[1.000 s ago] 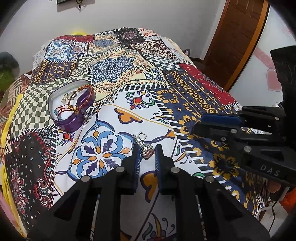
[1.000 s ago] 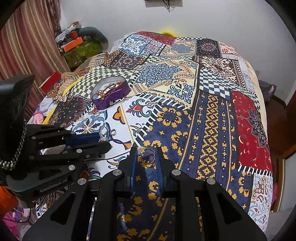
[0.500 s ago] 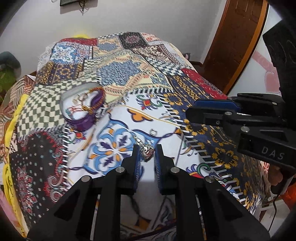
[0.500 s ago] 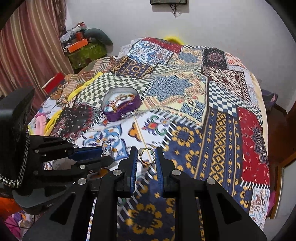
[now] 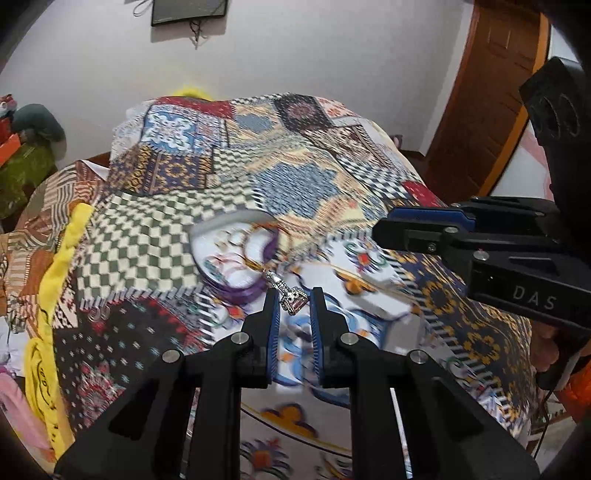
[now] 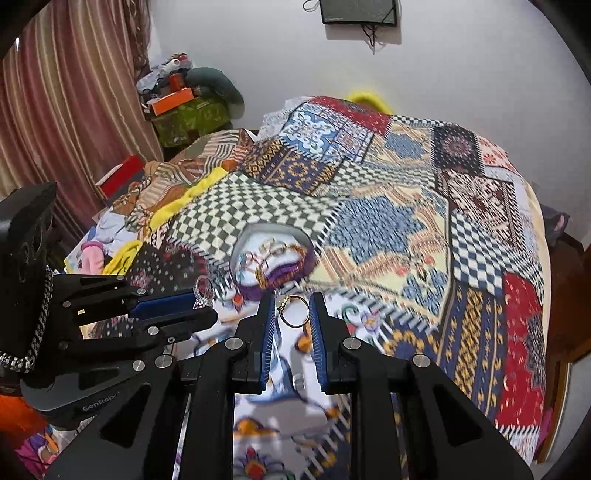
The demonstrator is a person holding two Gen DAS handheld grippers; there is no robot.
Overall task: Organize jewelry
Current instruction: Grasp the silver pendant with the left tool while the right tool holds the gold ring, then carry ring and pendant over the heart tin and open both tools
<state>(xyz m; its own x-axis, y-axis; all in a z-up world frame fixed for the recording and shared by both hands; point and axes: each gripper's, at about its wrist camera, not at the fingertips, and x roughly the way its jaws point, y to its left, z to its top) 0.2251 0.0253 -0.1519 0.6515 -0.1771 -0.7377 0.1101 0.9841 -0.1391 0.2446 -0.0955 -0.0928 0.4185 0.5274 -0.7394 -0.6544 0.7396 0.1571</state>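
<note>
Now the left claw (image 5: 292, 305) is pinching a silver charm (image 5: 291, 298) and the right claw (image 6: 293, 309) is pinching a gold ring (image 6: 294, 311) above the bed (image 6: 424, 229).

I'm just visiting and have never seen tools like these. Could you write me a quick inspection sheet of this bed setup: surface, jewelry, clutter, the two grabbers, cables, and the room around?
Surface: bed under a patchwork bedspread, blurred by motion.
Job's things: purple jewelry box, open, holding bracelets; silver charm; gold ring.
Clutter: clothes and boxes piled beside the bed; yellow cloth along the bed edge.
Grippers: left gripper shut on the silver charm; right gripper shut on the gold ring; both held above the bedspread near the jewelry box.
Cables: cords hang below a dark wall panel.
Surroundings: white wall, striped curtain, wooden door.
</note>
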